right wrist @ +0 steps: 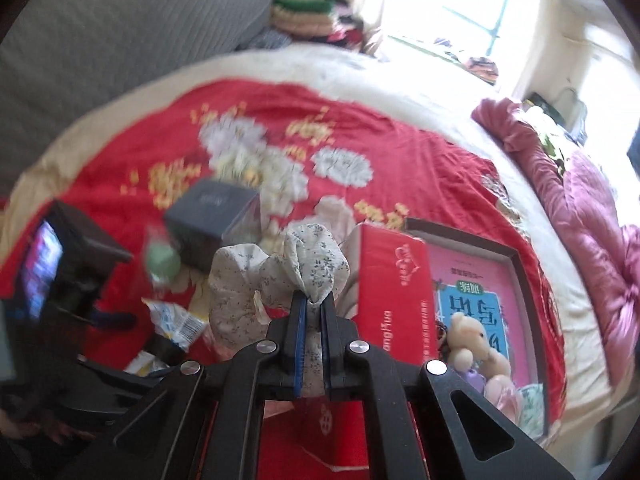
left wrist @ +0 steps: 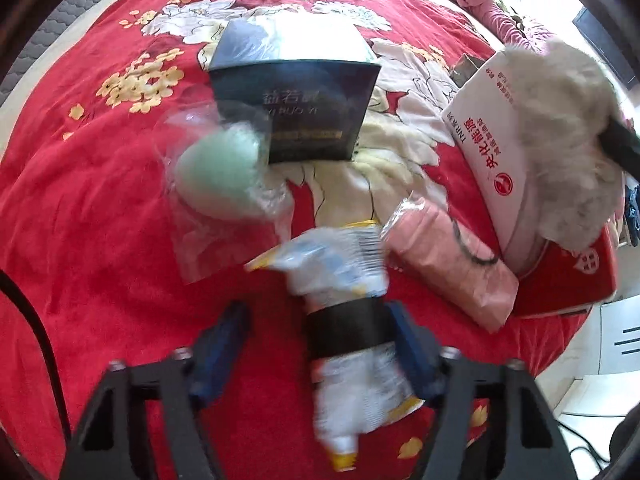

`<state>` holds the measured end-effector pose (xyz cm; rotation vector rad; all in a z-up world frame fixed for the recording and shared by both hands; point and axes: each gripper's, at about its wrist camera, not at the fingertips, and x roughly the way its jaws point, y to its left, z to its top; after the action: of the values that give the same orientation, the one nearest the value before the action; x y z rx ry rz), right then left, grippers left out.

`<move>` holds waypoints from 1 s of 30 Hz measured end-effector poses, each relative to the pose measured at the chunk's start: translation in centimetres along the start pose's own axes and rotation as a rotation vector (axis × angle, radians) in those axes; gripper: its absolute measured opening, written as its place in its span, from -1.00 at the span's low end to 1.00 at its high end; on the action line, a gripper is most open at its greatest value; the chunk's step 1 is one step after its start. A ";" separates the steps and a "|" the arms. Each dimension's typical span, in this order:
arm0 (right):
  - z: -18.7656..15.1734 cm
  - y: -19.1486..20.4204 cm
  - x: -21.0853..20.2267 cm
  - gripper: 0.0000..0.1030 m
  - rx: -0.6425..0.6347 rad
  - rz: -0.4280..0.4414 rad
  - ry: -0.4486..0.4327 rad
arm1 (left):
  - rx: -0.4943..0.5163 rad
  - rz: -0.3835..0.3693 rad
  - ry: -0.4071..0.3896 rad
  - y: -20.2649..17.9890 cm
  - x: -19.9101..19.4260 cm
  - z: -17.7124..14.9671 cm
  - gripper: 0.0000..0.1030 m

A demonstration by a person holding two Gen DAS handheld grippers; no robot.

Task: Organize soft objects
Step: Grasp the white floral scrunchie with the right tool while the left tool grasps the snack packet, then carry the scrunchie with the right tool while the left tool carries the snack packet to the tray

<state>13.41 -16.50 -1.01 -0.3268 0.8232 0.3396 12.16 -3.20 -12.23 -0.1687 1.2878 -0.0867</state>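
Observation:
My left gripper (left wrist: 320,328) is open over the red floral bedspread (left wrist: 100,200); a white and yellow plastic packet with a black band (left wrist: 348,312) lies between its fingers, against the right finger (left wrist: 408,344). A green soft ball in a clear bag (left wrist: 220,172) and a pink bagged soft item (left wrist: 452,264) lie ahead. My right gripper (right wrist: 314,308) is shut on a white floral cloth scrunchie (right wrist: 280,276), held above the bed beside the red box (right wrist: 392,292). It also shows in the left wrist view as a pale fuzzy mass (left wrist: 568,140).
A dark box (left wrist: 296,92) stands mid-bed. A white box lid (left wrist: 492,148) leans on the red box (left wrist: 568,280) at right. In the right wrist view the open box holds a cream teddy bear (right wrist: 472,340) and small items. Pink quilt (right wrist: 580,208) lies at right.

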 end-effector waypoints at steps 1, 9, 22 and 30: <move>-0.1 -0.2 -0.5 -0.88 0.016 0.001 -0.015 | 0.007 -0.004 -0.005 -0.2 0.0 0.2 -0.08; -0.6 -1.7 -3.4 -0.88 0.094 0.003 -0.088 | -0.024 -0.067 -0.051 0.1 -2.0 -0.2 -0.23; -2.0 -5.8 -8.1 -0.88 0.203 -0.047 -0.167 | 0.083 -0.054 -0.195 -4.1 -9.1 -0.2 -0.23; -3.2 -8.7 -10.7 -0.88 0.272 -0.087 -0.221 | 0.140 -0.044 -0.258 -7.7 -12.0 0.4 -0.23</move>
<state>8.16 -27.41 6.30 -0.0686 0.6257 0.1748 9.39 -8.86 0.62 -0.0841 1.0171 -0.1863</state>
